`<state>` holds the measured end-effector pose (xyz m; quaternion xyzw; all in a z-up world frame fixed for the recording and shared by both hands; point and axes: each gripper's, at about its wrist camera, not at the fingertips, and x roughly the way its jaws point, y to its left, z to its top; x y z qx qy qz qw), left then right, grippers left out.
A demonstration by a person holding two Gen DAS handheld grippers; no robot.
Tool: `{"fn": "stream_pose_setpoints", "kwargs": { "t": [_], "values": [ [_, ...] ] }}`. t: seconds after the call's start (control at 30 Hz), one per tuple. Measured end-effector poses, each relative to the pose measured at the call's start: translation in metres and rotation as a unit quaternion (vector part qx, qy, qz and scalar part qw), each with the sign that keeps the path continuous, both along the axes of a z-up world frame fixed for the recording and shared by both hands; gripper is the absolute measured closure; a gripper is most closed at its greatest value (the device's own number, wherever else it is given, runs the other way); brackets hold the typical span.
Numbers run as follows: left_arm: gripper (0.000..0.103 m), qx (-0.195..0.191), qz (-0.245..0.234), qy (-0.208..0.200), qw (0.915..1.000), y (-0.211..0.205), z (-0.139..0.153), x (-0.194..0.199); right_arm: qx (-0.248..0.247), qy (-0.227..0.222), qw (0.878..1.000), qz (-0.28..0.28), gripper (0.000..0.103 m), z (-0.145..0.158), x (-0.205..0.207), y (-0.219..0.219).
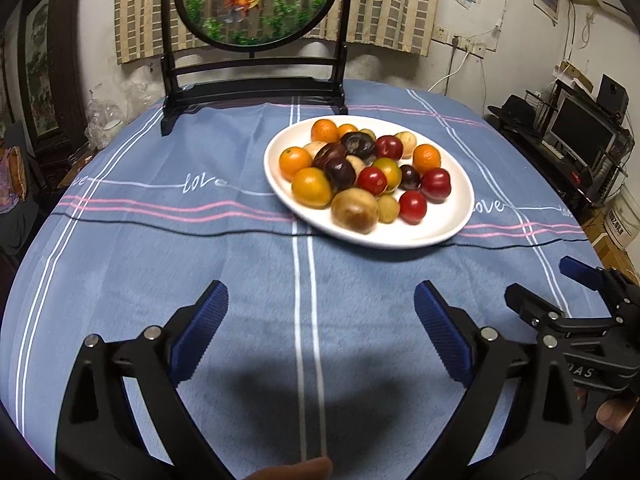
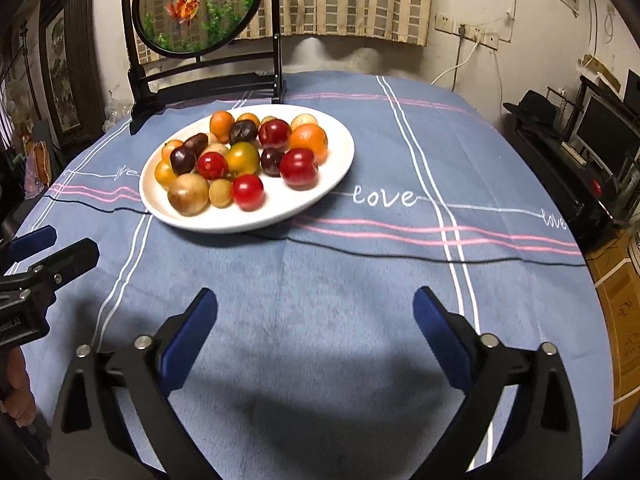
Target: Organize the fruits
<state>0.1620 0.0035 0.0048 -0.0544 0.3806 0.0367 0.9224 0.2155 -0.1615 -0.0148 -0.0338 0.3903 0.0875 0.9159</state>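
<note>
We hold the left gripper [image 1: 320, 312] low over the soft blue tablecloth [image 1: 240, 264], its ribbed blue pads spread wide with nothing between them. Ahead of it, slightly rightward, a glossy white oval plate [image 1: 448, 224] carries the piled fruits [image 1: 360, 168]: round, smooth-skinned, orange, red, dark purple and tan. Bare cloth lies between us and the plate's near rim. Our right gripper [image 2: 316, 308] hovers alongside, jaws likewise gaping, plate ahead-left.
</note>
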Motion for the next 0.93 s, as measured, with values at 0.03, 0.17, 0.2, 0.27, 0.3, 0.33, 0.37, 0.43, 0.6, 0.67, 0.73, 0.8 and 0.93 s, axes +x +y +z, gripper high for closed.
{"fn": "stream_pose_setpoints", "kwargs": {
  "t": [0.03,0.17,0.2,0.27,0.3,0.33,0.37,0.43,0.6,0.67,0.73,0.8,0.93],
  "values": [
    [0.007,-0.001,0.004,0.002,1.0000,0.001,-0.001,-0.001,-0.002,0.001,1.000,0.000,0.001,-0.001,-0.001,0.000],
    [0.007,-0.003,0.012,0.008,0.9999,0.003,-0.008,-0.005,-0.016,0.006,1.000,0.002,0.001,-0.007,-0.005,0.002],
    [0.007,0.001,0.013,0.008,0.9999,0.003,-0.009,-0.006,-0.015,0.009,1.000,0.004,0.001,-0.009,-0.005,0.002],
    [0.007,0.006,0.013,0.009,0.9999,0.003,-0.012,-0.006,-0.015,0.013,1.000,0.004,0.001,-0.012,-0.006,0.002],
    [0.007,0.006,0.012,0.010,0.9999,0.003,-0.013,-0.006,-0.015,0.014,1.000,0.003,0.001,-0.013,-0.005,0.001],
    [0.007,0.007,0.012,0.012,0.9998,0.002,-0.015,-0.006,-0.015,0.016,1.000,0.002,0.001,-0.014,-0.005,0.001],
    [0.007,0.009,0.013,0.012,0.9998,0.002,-0.017,-0.006,-0.013,0.018,1.000,0.003,0.001,-0.016,-0.005,0.000],
    [0.007,0.019,0.015,0.007,0.9997,0.001,-0.020,-0.007,-0.009,0.021,1.000,0.003,0.001,-0.018,-0.005,-0.001],
    [0.007,0.021,0.006,0.015,0.9996,-0.002,-0.028,-0.005,-0.007,0.027,1.000,0.000,0.001,-0.024,-0.005,-0.004],
    [0.007,0.021,0.002,0.018,0.9996,-0.003,-0.030,-0.004,-0.006,0.027,1.000,-0.001,0.001,-0.024,-0.005,-0.004],
    [0.007,0.022,0.001,0.023,0.9995,-0.002,-0.033,-0.002,-0.006,0.029,1.000,-0.001,0.001,-0.025,-0.005,-0.004],
    [0.007,0.022,0.002,0.026,0.9994,-0.002,-0.034,-0.001,-0.008,0.031,0.999,-0.001,0.001,-0.026,-0.006,-0.004],
    [0.007,0.019,0.005,0.035,0.9992,0.000,-0.039,0.002,-0.015,0.034,0.999,-0.001,0.001,-0.028,-0.007,-0.003]
  ]
}}
